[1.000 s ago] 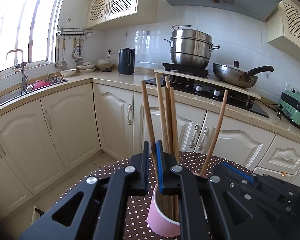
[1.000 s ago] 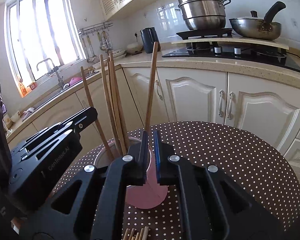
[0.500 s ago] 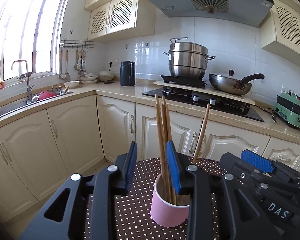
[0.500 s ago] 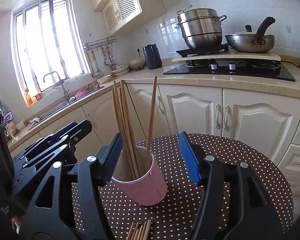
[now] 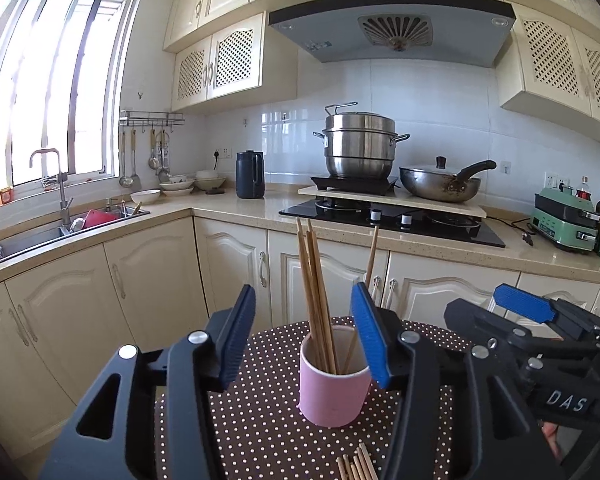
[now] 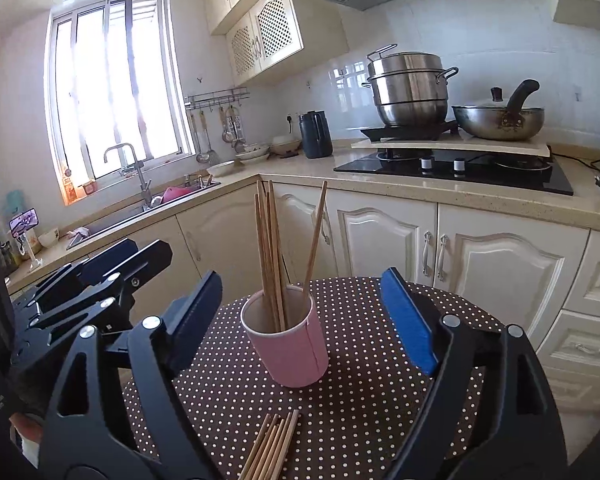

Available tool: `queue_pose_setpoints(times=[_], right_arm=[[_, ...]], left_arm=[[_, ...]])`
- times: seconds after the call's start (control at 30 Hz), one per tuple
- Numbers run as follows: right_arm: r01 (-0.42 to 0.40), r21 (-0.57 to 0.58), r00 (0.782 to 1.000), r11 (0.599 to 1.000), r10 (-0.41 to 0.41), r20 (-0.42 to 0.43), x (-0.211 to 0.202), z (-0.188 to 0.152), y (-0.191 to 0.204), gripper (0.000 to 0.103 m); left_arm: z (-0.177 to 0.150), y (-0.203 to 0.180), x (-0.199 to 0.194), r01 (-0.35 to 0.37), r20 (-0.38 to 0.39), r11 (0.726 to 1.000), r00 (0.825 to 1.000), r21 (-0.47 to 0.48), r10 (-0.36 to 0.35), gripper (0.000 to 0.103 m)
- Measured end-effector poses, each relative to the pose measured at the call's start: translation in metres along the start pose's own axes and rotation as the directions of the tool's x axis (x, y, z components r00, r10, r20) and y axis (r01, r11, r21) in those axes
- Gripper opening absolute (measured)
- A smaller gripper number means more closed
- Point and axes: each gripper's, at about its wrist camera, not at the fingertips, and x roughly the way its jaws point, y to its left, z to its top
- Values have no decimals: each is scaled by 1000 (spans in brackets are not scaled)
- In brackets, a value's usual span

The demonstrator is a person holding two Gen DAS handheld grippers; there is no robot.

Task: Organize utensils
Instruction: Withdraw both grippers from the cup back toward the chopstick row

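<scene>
Chopsticks (image 6: 274, 446) on the table run off-frame; both tongs (image 5: 304, 336) (image 6: 306, 318) opening, empty.

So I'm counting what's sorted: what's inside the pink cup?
Wooden chopsticks stand in the pink cup, one leaning apart. Their lower ends and the cup's bottom are hidden by its wall.

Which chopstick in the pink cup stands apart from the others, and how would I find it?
Find the round dotted table in front of the cabinets; a pink cup stands on it. Most chopsticks in the cup stand bunched at its left side. The lone chopstick leans the other way, its tip tilted right, clear of the bunch.
</scene>
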Motion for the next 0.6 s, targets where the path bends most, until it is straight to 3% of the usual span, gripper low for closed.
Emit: queue_pose_setpoints(times=[0.3, 0.6], right_arm=[[28, -8, 994, 1000, -29, -110, -13, -30, -1, 87], [41, 14, 960, 999, -36, -278, 4, -82, -4, 87]], left_arm=[[-39, 8, -22, -6, -80, 1000, 997, 2, 6, 50], [-88, 21, -23, -11, -222, 1000, 975, -27, 4, 50]])
